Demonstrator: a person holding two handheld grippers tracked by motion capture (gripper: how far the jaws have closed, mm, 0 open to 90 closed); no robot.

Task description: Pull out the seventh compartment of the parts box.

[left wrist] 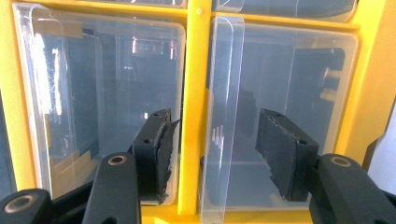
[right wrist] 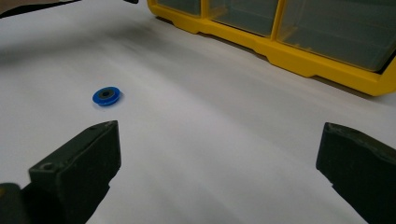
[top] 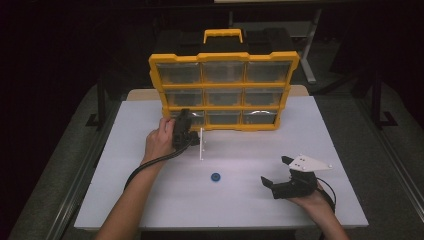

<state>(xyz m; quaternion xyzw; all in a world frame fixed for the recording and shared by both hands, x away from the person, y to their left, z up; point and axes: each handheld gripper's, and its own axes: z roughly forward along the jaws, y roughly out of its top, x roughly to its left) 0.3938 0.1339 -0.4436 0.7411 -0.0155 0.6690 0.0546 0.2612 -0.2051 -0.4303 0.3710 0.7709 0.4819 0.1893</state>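
My left gripper (left wrist: 212, 154) is up against the bottom row of the yellow organizer (top: 223, 90), jaws spread apart with the swung-out clear door (left wrist: 223, 126) standing edge-on between them. Neither pad touches it yet, as far as I can tell: the left pad sits in front of the shut compartment left of the yellow divider, the right pad in front of the opened compartment. In the high view the door (top: 201, 145) juts toward me just right of that gripper (top: 186, 131).

I judge this the door-opening step, with the compartment now exposed. Next I would either pinch the door's edge to swing it wider or back the gripper off.

My right gripper (top: 278, 174) rests low over the tabletop (top: 150, 200), jaws wide open and holding nothing. The blue disc (right wrist: 106, 95) lies ahead and to the left of it, well apart. Fetching it calls for reaching forward-left, lowering the jaws astride it, and closing gently on so flat a piece.
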